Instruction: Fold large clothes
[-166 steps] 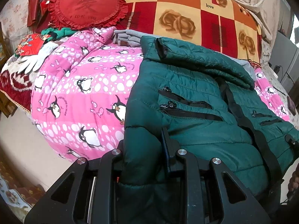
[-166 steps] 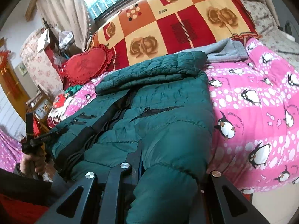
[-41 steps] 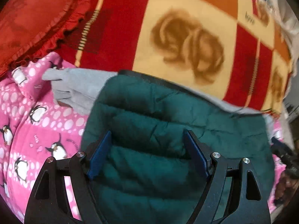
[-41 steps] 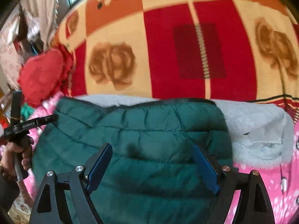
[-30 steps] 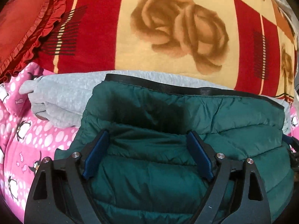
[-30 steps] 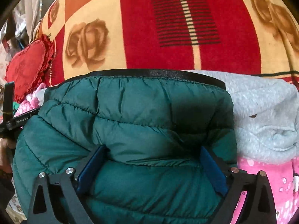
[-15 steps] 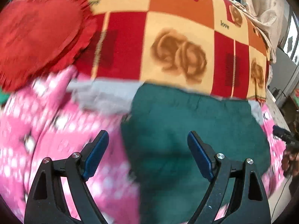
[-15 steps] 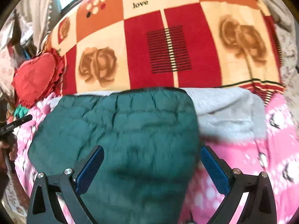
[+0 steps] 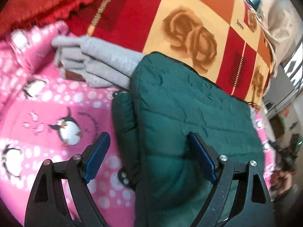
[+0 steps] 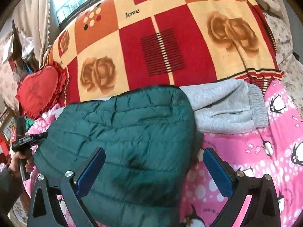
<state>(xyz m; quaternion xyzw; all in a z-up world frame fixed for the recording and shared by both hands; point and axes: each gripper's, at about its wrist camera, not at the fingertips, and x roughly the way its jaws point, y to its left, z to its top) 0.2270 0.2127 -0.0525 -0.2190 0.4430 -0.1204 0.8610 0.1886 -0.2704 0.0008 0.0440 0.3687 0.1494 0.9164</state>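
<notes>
Left wrist view showed the folded green jacket (image 9: 189, 104) lying on the bed (image 9: 47, 113). Left gripper (image 9: 149, 151) and right gripper (image 10: 154, 162) both stood wide apart, holding nothing.

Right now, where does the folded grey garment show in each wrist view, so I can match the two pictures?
Left wrist view: the grey garment lies upper left of centre, its right end tucked behind the green jacket.
Right wrist view: the grey garment lies right of centre, its left end behind the green jacket.
Shared landmark: the rose-patterned blanket directly behind both.
</notes>
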